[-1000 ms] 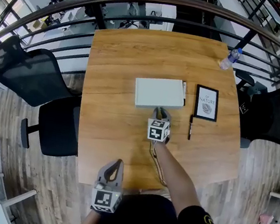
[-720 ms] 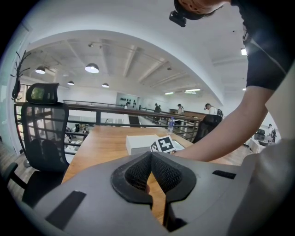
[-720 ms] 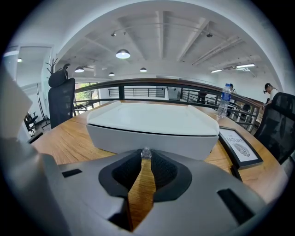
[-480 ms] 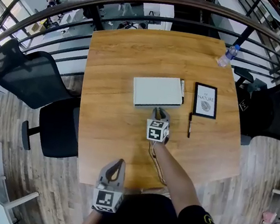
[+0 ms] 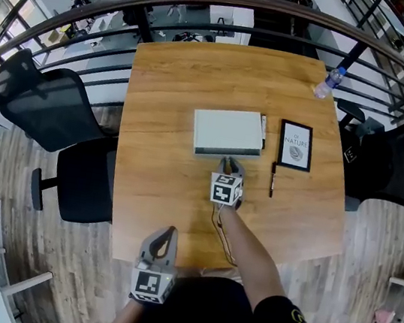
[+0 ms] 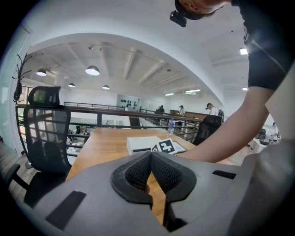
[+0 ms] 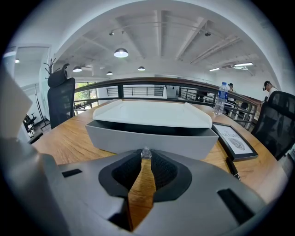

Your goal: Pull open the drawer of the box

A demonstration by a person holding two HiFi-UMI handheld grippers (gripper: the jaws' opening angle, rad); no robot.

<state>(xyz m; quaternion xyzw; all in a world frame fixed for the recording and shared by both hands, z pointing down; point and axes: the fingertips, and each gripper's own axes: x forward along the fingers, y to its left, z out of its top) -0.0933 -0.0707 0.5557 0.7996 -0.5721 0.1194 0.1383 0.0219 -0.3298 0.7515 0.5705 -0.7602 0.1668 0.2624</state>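
Observation:
A flat white box lies in the middle of the wooden table. In the right gripper view its grey drawer front stands a little out from under the white top, with a dark gap between them. A small clear knob at the drawer's middle is pinched between the jaw tips of my right gripper, which reaches the box's near side. My left gripper hangs by the table's near edge, away from the box, its jaws together on nothing.
A black-framed picture lies right of the box, with a black pen in front of it. A water bottle lies at the far right corner. Black office chairs stand left and right of the table; a railing runs behind.
Nothing has clearly moved; the head view has only shifted slightly. My right gripper stays at the box's near side and my left stays by the table's edge.

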